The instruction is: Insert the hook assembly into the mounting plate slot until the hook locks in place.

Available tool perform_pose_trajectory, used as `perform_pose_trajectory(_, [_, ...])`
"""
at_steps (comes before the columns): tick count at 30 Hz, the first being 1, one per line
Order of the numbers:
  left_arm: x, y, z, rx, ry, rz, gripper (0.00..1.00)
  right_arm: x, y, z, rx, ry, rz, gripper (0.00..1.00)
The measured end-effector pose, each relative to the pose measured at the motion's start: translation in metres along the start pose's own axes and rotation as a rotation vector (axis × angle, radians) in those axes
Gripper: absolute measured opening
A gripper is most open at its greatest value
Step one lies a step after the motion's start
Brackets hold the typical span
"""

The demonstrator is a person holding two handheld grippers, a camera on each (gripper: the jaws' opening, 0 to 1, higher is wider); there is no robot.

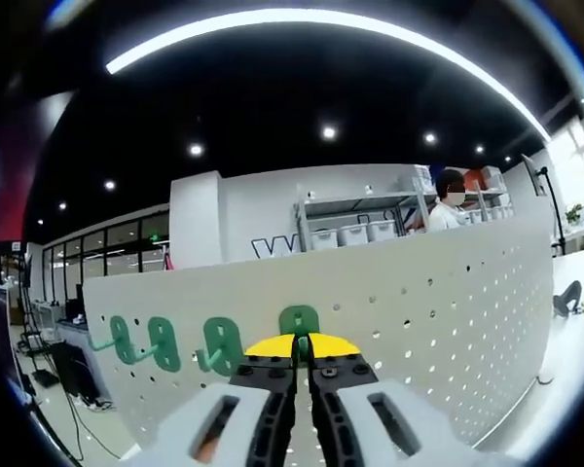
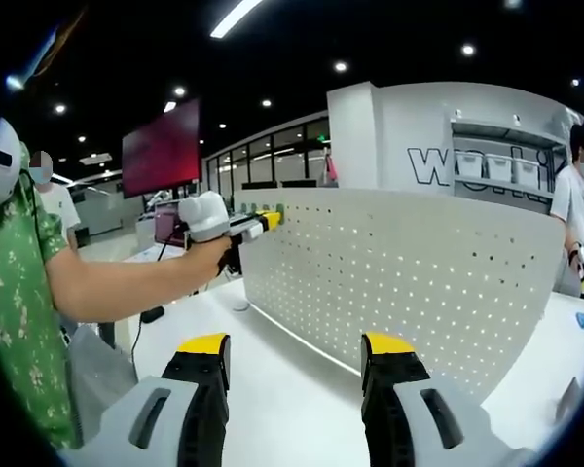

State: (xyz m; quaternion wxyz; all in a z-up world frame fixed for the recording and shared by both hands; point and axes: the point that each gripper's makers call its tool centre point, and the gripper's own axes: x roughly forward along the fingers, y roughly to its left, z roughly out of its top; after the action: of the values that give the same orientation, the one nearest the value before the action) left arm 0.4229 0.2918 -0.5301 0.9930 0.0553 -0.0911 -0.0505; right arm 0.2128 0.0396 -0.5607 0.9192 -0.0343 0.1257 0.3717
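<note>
four green hooks (image 1: 217, 342) on our pegboard (image 1: 419, 321) — left gripper (image 1: 300, 348) clenched on the fourth; right gripper (image 2: 294, 355) released.

Dark ceiling (image 1: 273, 107), spotlights, white shelving (image 1: 355, 219) behind.

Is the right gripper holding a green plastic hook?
No, the right gripper has its yellow-tipped jaws wide apart, with only the white table between them.
</note>
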Motion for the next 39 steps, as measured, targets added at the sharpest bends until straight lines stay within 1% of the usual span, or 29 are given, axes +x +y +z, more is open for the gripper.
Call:
perform_pose_trajectory(1, [0.0,0.0,-0.001,-0.029,0.006,-0.002,0.03,0.0,0.001,0.0,-0.001,-0.001,0.002,0.55])
perform_pose_trajectory(3, [0.0,0.0,-0.001,-0.013,0.009,-0.001,0.03,0.0,0.002,0.001,-0.004,-0.003,0.001,0.55])
perform_pose_trajectory(18, [0.001,-0.001,-0.002,-0.016,0.077,-0.055,0.06,-0.003,0.007,0.005,-0.01,-0.012,0.004,0.55])
perform_pose_trajectory(26, [-0.001,0.002,0.0,-0.025,0.08,-0.062,0.11,-0.002,0.007,0.004,-0.01,-0.011,0.011,0.55])
perform_pose_trajectory(31, [-0.006,-0.002,0.002,-0.029,0.088,-0.082,0.15,-0.001,0.007,0.006,-0.012,-0.016,0.016,0.55])
perform_pose_trajectory(39, [-0.019,0.001,0.001,-0.029,0.112,-0.096,0.21,0.002,0.012,0.007,-0.013,-0.018,0.031,0.55])
